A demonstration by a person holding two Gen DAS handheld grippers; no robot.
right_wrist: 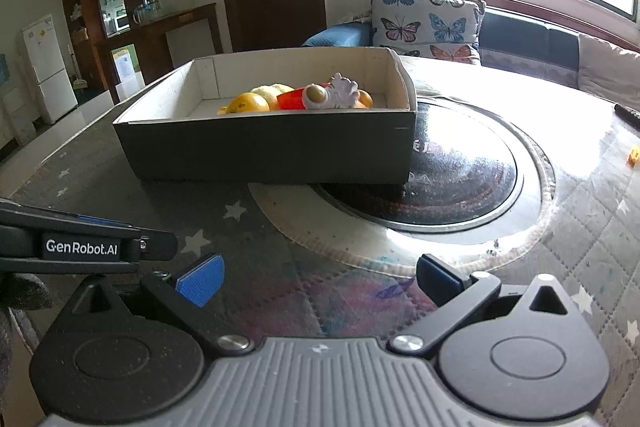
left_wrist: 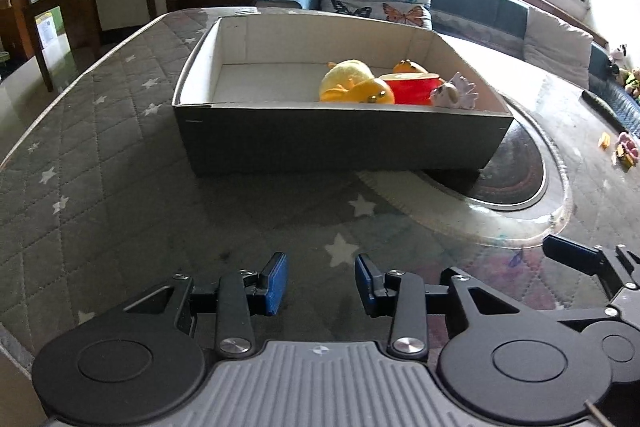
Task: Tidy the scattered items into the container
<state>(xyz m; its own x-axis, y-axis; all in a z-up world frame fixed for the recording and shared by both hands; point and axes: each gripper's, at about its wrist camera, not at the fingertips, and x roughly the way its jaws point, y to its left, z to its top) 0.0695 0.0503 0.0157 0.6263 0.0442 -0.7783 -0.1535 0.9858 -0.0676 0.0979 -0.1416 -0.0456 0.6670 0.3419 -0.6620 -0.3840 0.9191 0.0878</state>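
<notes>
Both grippers hover low over the counter, the box of toys ahead of them.

In the left wrist view the left gripper [left_wrist: 321,282] sits bottom centre, its blue fingers [left_wrist: 275,283] parted and empty; the right gripper [right_wrist: 316,281], bottom centre of its own view, is spread wider, also empty. The cardboard box [left_wrist: 340,139] stands mid-frame holding a yellow plush [left_wrist: 352,85], a red cup [left_wrist: 412,89] and a grey-white toy [left_wrist: 456,93]. Small scattered bits [left_wrist: 624,149] lie at the far right edge.
</notes>
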